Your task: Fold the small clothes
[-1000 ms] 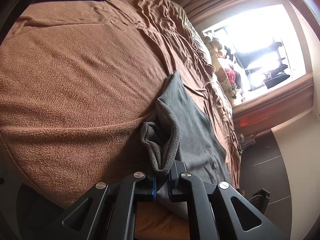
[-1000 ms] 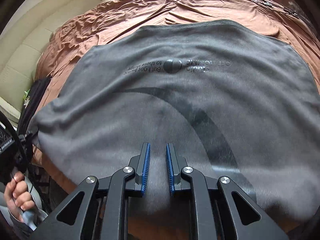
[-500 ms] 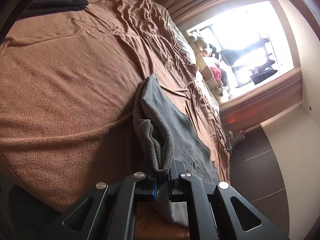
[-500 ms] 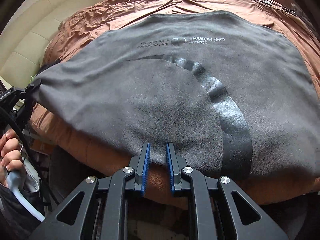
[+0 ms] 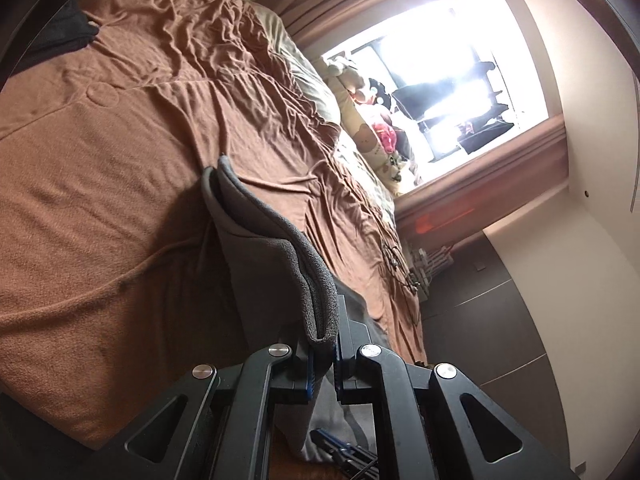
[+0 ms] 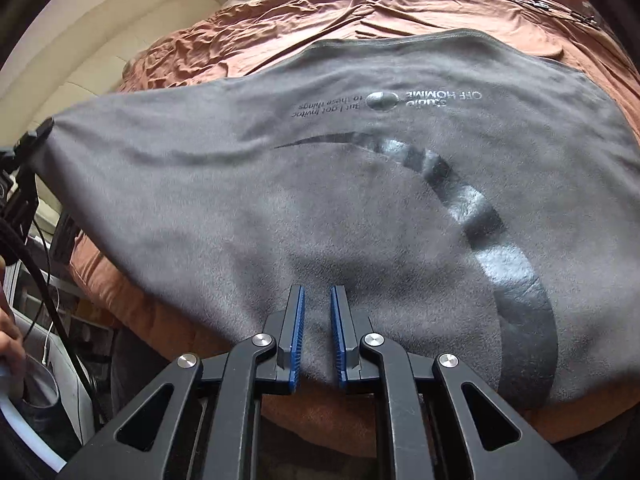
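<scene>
A grey T-shirt with a printed arc and lettering lies spread on the brown bed cover. My left gripper is shut on a folded corner of the shirt and holds it above the bed. In the right wrist view that same left gripper sits at the far left, with the corner pulled taut toward it. My right gripper points down over the shirt's near hem, its jaws almost together with a thin slit. Grey fabric shows through the slit, and none looks pinched.
A dark garment lies at the far corner of the bed. Stuffed toys line the bright window side. A thin cable rests on the bed edge. A cream headboard and floor clutter are at the left.
My left gripper has risen with the shirt corner, stretching that side off the bed. The right gripper has drifted slightly over the near hem, its jaws unchanged.
</scene>
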Demonstrator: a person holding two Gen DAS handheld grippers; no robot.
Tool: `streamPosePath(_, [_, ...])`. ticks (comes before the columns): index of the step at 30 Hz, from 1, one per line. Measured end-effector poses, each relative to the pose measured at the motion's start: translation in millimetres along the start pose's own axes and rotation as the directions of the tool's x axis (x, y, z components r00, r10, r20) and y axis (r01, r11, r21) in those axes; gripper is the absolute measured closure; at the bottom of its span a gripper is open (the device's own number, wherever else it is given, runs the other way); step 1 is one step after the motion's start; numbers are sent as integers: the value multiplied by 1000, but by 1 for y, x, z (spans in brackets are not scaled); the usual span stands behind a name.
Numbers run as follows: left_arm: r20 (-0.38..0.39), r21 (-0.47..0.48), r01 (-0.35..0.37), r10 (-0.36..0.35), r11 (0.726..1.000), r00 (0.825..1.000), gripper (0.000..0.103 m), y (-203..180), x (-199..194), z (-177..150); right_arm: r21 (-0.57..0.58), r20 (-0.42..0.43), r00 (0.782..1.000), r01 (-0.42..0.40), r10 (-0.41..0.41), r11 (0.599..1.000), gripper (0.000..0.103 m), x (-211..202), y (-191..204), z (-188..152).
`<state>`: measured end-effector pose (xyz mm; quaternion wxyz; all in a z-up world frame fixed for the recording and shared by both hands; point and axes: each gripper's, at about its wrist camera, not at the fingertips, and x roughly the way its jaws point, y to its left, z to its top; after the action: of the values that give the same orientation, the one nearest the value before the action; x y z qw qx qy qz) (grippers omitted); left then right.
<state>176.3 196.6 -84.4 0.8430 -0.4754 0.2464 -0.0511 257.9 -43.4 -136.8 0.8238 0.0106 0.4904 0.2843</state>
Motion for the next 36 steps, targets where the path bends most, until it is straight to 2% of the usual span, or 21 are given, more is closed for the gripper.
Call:
streamPosePath(7, [-14,44,44,-43,998,999,97,-32,14,8,42,-35,997,-65,66,997,96,-3,-13,-6])
streamPosePath(15, [-33,86,60,-57,995,998,97,-64,28,8,54,6,994,-107,107,993,96,-21,-26,-5])
streamPosePath(21, [-49,144,70,-64,987,997,97,-96,39,6,49,82,994,-76,72,996,96,-53,-44,-5])
streamPosePath(28, [-92,189,98,-81,977,992,97,-130,61,-1,109,178,983,-59,38,992,96,-95,-80,-8])
streamPosePath(36, [-158,256,139,-100,957,982,97,-172,86,-20,196,215,976,-64,21,978,95,-122,-118,-18])
